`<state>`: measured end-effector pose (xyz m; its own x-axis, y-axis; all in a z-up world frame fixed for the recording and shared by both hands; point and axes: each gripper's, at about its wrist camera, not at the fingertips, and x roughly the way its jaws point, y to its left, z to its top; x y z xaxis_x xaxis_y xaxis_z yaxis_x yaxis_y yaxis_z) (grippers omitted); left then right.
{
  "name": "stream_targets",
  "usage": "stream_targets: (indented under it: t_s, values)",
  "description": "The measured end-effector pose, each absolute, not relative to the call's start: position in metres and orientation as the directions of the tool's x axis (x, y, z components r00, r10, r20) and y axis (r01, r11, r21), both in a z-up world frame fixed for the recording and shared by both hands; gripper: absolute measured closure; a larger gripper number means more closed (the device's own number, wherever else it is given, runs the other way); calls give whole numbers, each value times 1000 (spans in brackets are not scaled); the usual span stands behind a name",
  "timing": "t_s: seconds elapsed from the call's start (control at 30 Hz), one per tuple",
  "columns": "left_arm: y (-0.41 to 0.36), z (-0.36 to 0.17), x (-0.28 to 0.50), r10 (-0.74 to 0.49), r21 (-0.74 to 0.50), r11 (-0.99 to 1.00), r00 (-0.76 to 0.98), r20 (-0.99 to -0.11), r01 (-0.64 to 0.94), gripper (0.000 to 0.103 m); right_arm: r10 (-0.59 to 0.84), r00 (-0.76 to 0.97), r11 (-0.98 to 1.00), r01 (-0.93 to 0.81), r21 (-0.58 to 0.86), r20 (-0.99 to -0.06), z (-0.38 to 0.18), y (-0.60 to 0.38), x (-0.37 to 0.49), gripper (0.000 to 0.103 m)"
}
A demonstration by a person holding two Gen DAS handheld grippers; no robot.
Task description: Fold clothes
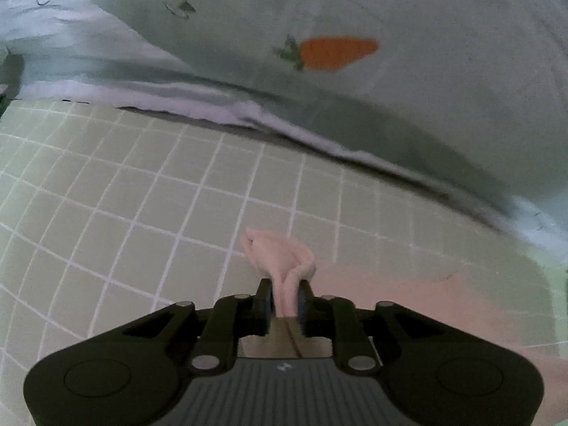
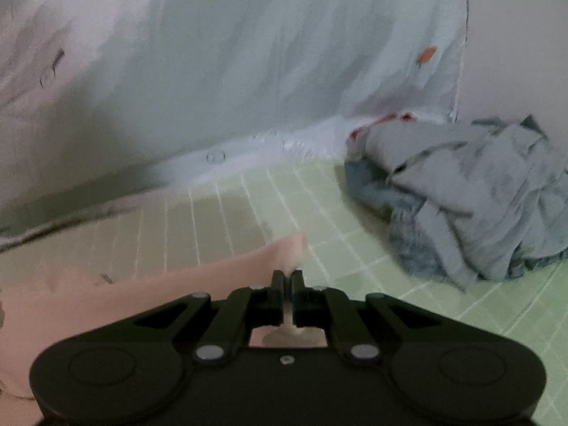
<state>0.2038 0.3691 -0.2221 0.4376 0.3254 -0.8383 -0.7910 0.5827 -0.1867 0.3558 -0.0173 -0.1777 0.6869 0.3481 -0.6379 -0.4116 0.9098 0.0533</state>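
Note:
A pale pink garment (image 1: 408,305) lies on a green gridded mat (image 1: 142,195). My left gripper (image 1: 285,291) is shut on a bunched edge of the pink garment (image 1: 284,259), which sticks out past the fingertips. In the right wrist view my right gripper (image 2: 287,277) is shut on another edge of the same pink garment (image 2: 159,291), which spreads to the left over the mat (image 2: 355,234).
A pale sheet with an orange carrot print (image 1: 337,51) hangs behind the mat. A heap of grey and blue clothes (image 2: 461,195) lies on the mat at the right. The sheet also shows behind the mat in the right wrist view (image 2: 248,71).

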Motion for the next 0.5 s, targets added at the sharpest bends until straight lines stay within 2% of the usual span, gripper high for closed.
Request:
stream_targets:
  t_s: [0.1,0.17,0.23,0.33,0.5]
  values:
    - [365,-219,203,352,-144,616,434,-830,-775,64,342,684,911,-410,48,-645,-181,-18,355,99]
    - [361,-209,197,360,-149,618,446,-819,-772,41,345,684,912,-407,57,-642,-179,-19,352,99]
    - [353,-195,184,380,-166,608,468,-798,-776,27,353,687,911,-406,67,-636,-176,-20,350,99]
    - [338,-173,162,417,-184,592,493,-763,-785,21,372,691,908,-410,88,-620,-169,-23,341,99]
    - [315,-175,149,426,-113,609,444,-788,-785,21,384,709,908,-405,104,-591,-157,-32,321,99]
